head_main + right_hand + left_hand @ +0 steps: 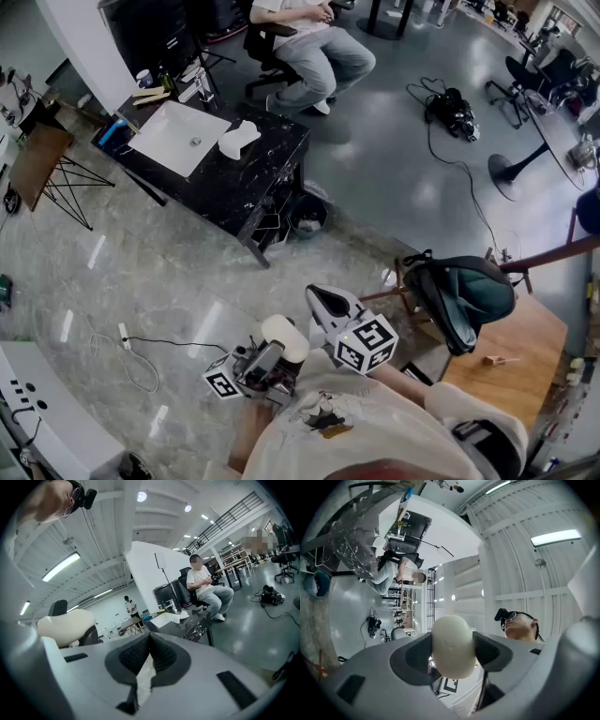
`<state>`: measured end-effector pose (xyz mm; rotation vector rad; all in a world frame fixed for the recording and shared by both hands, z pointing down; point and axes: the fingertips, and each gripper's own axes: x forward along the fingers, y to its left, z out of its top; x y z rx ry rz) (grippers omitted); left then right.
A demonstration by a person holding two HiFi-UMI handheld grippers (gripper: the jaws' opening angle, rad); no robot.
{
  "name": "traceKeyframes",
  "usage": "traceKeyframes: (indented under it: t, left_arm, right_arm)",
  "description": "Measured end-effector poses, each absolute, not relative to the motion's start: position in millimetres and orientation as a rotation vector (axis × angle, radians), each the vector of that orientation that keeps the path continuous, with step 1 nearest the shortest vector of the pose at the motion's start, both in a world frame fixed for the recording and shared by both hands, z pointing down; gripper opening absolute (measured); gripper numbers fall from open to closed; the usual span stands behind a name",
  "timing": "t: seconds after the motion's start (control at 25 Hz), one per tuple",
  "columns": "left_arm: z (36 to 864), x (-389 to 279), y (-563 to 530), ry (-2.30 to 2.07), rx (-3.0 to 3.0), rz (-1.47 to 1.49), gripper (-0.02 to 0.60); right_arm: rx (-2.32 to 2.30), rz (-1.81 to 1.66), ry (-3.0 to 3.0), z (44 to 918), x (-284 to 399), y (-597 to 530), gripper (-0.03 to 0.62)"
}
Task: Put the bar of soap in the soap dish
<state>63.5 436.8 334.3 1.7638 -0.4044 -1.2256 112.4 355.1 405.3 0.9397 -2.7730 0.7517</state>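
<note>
My left gripper (278, 349) is shut on a cream oval bar of soap (283, 338), held close to my chest and tilted upward. In the left gripper view the bar of soap (452, 645) fills the gap between both dark pads. My right gripper (323, 298) hovers just right of it, shut with nothing between its pads (161, 657); the bar of soap (65, 626) shows at that view's left. The white soap dish (238, 139) lies far off on the black marble table (244, 183), beside a white sink basin (178, 136). It is also in the right gripper view, as a small soap dish (179, 616).
A person sits on a chair (314, 47) behind the table. A dark bin (307, 216) stands at the table's near corner. A backpack (464, 292) hangs on a chair by a wooden table (511, 347) to my right. A white cable (131, 361) lies on the floor at left.
</note>
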Motion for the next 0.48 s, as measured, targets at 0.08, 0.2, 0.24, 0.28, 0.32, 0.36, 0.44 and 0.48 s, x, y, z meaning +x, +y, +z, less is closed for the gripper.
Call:
traceKeyframes:
  t: [0.08,0.2,0.24,0.28,0.32,0.36,0.44,0.48]
  left_arm:
    - [336,62,430,-0.396,1.763,-1.235,0.281]
    - [336,60,420,-0.38,1.772,-1.245,0.281]
    - [336,60,418,-0.378,1.773,-1.245,0.281]
    - [336,61,415,-0.378,1.773,-1.244,0.281]
    - [337,62,413,-0.378,1.771,-1.24,0.281]
    - [337,64,410,-0.377,1.769,-1.235,0.281]
    - [337,70,405,-0.376,1.766,-1.224,0.281]
    - [337,73,402,-0.376,1.765,-1.218,0.281]
  right_arm:
    - [0.942,0.729,-2.786,403,110,351,0.006]
    - [0.947,0.709,-2.801,402,108,345,0.006]
    - [0.95,0.709,-2.802,402,108,343,0.006]
    - [0.953,0.711,-2.801,403,109,342,0.006]
    - [0.957,0.713,-2.8,403,111,341,0.006]
    - [0.964,0.713,-2.798,404,114,339,0.006]
    - [0.978,0.717,-2.797,403,121,335,0.006]
    - [0.984,0.722,-2.797,402,125,333,0.006]
